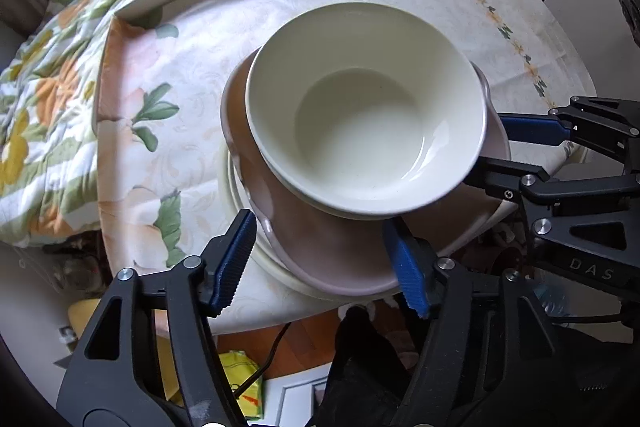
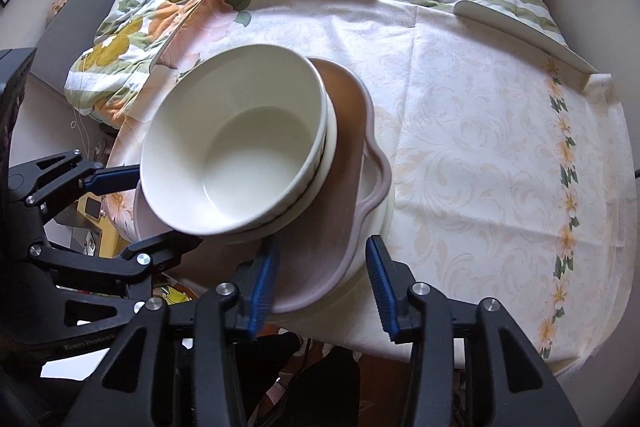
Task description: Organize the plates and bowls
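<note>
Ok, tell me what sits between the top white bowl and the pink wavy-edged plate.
A second white bowl, nested under the top white bowl, rests on the pink plate. The right wrist view shows it best.

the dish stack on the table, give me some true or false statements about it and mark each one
1. The white bowl sits on top of the stack. True.
2. The pinkish wavy-rimmed plate lies on top of the bowl. False: it lies under the bowls.
3. The left tongs are shut on the plate. False: they stand open, pads off it.
4. The right tongs are open. True.
5. The bowl holds soup. False: it is empty.
</note>
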A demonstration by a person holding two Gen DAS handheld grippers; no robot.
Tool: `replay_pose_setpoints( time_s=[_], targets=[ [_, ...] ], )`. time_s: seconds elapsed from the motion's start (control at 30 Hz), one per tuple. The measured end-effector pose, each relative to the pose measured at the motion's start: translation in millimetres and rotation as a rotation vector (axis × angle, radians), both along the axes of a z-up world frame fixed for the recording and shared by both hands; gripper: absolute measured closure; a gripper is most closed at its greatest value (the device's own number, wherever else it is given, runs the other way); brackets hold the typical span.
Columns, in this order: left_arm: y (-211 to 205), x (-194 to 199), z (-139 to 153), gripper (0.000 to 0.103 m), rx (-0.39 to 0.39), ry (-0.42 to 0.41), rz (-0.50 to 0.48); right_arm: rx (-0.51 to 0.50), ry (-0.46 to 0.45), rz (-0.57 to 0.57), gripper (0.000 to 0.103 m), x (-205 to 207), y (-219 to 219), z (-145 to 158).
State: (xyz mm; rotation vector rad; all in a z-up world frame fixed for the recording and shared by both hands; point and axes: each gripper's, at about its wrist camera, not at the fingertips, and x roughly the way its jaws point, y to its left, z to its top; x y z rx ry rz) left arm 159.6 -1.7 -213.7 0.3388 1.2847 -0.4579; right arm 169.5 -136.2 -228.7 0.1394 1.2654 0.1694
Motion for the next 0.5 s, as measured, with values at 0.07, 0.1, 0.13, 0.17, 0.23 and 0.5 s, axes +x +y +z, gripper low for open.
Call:
replay_pose_setpoints(
  time_s=[0.07, 0.1, 0.13, 0.17, 0.23, 0.5],
  targets=[
    [1.5, -3.8, 5.5, 0.04, -0.006, -0.01, -0.003, 0.001, -0.018, -0.022, 0.062, -5.3, -2.8, 6.9],
    [1.8, -5.6, 8.3, 0.039, -0.005, -0.018, -0.002, -0.001, -0.029, -0.031, 0.062, -7.7, -4.3, 10.5],
    [2.4, -7.5, 11.5, 0.039, -0.001, -0.027, 0.001, 0.002, -0.037, -0.037, 0.062, -10.4, -5.6, 14.3],
    [3.3, -10.1, 16.0, 0.039, 0.002, -0.041, 0.007, 0.005, -0.05, -0.04, 0.062, -13.8, -6.8, 19.0],
    [6.5, -16.4, 26.9, 0.039, -0.002, -0.066, 0.029, 0.005, -0.077, -0.042, 0.062, -19.9, -9.8, 28.5],
    [16.6, -74.9, 117.7, 0.039, -0.135, -0.27, 0.195, 0.002, -0.29, -0.06, 0.062, -78.6, -33.6, 105.7]
  ],
)
